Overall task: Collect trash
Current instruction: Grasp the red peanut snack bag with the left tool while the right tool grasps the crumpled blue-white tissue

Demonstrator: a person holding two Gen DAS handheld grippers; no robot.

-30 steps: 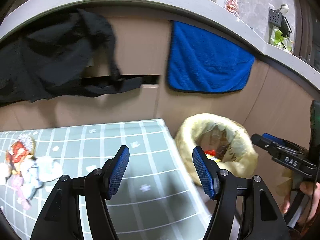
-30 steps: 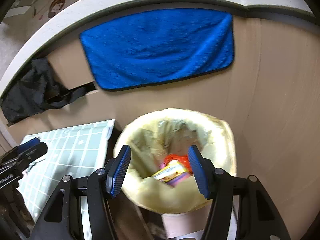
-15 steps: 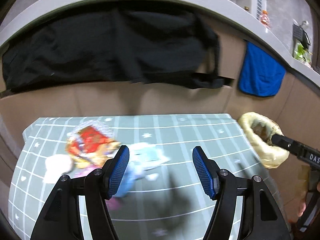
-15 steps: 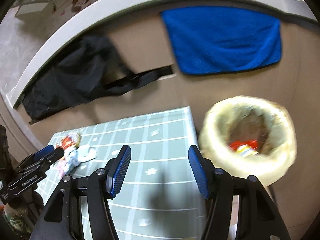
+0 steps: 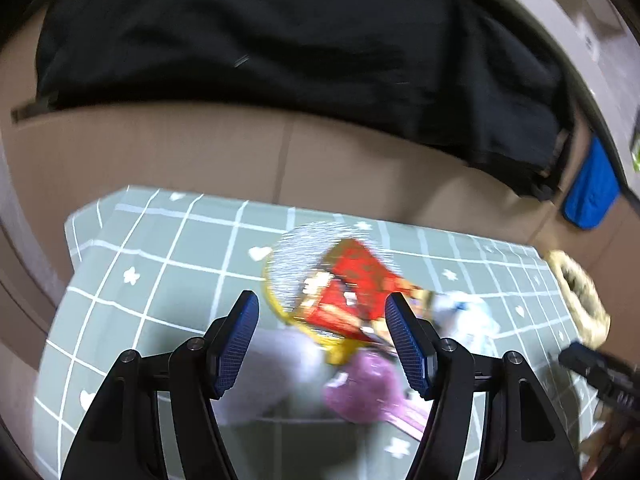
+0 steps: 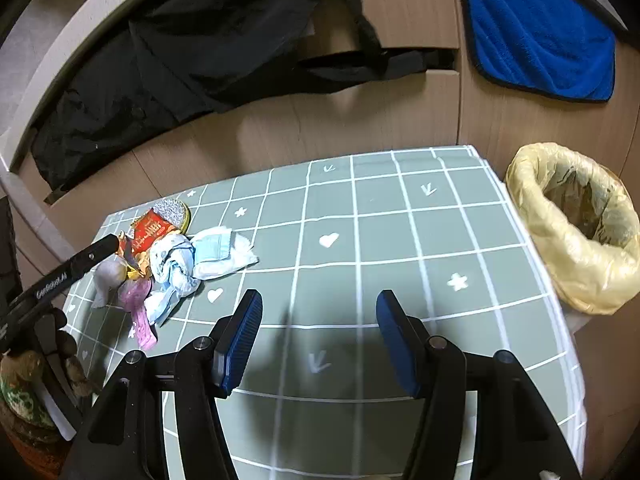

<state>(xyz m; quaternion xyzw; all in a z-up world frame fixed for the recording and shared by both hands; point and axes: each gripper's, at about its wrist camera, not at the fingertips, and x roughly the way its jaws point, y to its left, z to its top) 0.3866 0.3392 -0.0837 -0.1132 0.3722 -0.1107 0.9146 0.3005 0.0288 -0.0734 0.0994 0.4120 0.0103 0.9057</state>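
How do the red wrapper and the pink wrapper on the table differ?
The red wrapper lies at the pile's far end, against a glittery silver piece; the pink wrapper lies at the near end, on bare cloth. Red is printed and broad; pink is plain and narrow. Both lie loose on the table.

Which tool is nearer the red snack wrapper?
Left. The left tool hangs right over the red snack wrapper; the right tool is over bare tablecloth, well aside.

Each hand-held gripper is black plastic: the left hand-held gripper (image 5: 322, 340) and the right hand-held gripper (image 6: 318, 340) both carry two angled fingers faced with ribbed blue pads (image 6: 243, 334), with round silver screws (image 6: 436, 343) at the pivots. White lettering runs along the left one's finger in the right wrist view.
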